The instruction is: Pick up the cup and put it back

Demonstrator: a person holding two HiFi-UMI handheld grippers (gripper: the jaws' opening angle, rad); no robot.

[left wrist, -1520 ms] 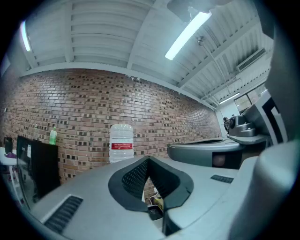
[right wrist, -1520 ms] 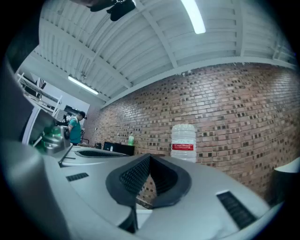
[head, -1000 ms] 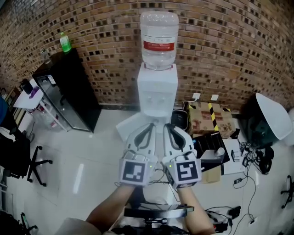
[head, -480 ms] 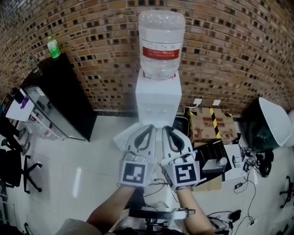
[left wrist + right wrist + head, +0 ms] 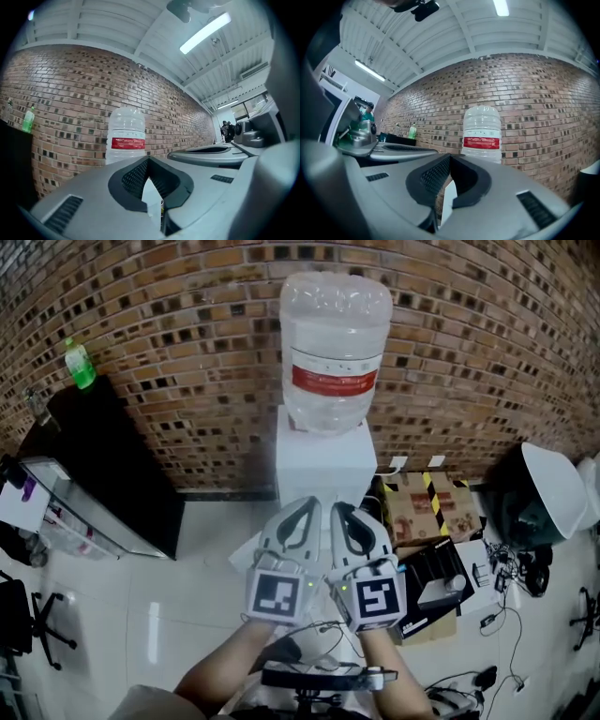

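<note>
Cup isn't in sight. The left gripper [image 5: 304,505] and right gripper [image 5: 344,509] are clenched empty, side by side, aimed at the water dispenser [image 5: 324,461], probably where it sits.

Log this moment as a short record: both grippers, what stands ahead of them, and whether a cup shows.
left gripper: shut, empty
right gripper: shut, empty
placement: side by side, pointed at the water dispenser
water bottle: upright on top of the dispenser, red label
cup: none in view
left of dispenser: black cabinet, green bottle on top
right of dispenser: cardboard box on the floor
</note>
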